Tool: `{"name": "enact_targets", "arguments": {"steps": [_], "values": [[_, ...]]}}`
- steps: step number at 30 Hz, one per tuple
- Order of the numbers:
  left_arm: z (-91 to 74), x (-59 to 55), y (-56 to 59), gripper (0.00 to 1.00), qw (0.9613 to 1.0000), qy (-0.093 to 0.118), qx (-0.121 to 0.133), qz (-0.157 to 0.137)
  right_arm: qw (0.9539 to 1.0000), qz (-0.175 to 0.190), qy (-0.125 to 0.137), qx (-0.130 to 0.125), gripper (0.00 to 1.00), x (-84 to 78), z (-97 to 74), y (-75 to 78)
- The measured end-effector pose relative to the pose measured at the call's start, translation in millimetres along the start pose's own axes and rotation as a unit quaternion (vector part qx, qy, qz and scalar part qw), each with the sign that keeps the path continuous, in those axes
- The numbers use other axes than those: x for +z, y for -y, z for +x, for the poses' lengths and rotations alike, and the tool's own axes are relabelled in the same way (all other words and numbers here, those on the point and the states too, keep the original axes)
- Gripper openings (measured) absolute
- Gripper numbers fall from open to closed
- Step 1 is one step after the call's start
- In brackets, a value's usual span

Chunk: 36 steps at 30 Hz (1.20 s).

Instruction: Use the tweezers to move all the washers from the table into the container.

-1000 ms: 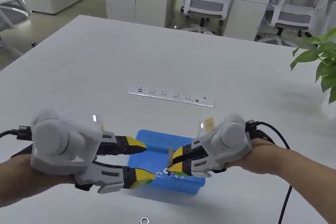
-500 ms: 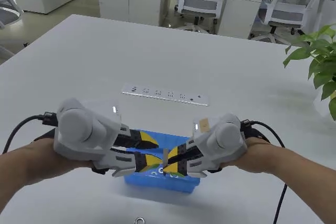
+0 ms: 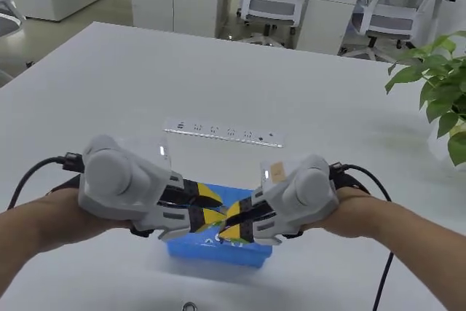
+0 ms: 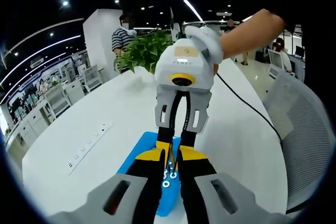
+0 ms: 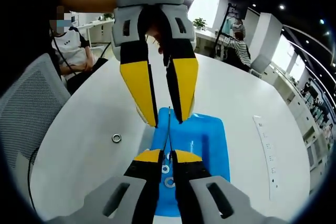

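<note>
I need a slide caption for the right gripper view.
Right gripper holds tweezers over the blue container; one washer lies on the table.

A shallow blue tray [image 5: 210, 145] holds at least two silver washers [image 5: 165, 169]; another washer [image 5: 116, 138] lies outside, near its long side. Thin metal tweezers [image 5: 169, 129] hover over it.

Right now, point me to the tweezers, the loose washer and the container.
tweezers [image 5: 168, 129], right gripper view, middle of the thin shaft.
washer [image 5: 116, 138], right gripper view, on the ring.
container [image 5: 212, 140], right gripper view, bare blue floor.
</note>
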<state>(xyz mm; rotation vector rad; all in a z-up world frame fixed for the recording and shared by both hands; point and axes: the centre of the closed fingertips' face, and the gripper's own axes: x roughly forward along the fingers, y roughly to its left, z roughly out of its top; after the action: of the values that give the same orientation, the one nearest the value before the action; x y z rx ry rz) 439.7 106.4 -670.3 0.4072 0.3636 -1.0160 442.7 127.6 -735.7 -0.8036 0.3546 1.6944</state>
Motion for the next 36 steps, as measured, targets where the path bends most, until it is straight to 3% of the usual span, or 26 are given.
{"name": "enact_targets", "arguments": {"steps": [6, 19, 36], "values": [[0.2, 0.7, 1.0, 0.07, 0.9999, -0.004, -0.008, 0.007, 1.0, -0.006, 0.002, -0.003, 0.09, 4.1, -3.1, -0.6], [2.2, 5.8, 2.5, 0.05, 0.9994, -0.007, -0.018, 0.029, 0.9999, -0.004, 0.003, -0.011, 0.11, 3.1, -10.2, 0.1], [-0.6, 15.0, 0.4, 0.05, 0.9993, -0.013, -0.017, 0.031, 0.9987, 0.025, 0.011, -0.043, 0.25, 0.3, -30.9, 0.7]]}}
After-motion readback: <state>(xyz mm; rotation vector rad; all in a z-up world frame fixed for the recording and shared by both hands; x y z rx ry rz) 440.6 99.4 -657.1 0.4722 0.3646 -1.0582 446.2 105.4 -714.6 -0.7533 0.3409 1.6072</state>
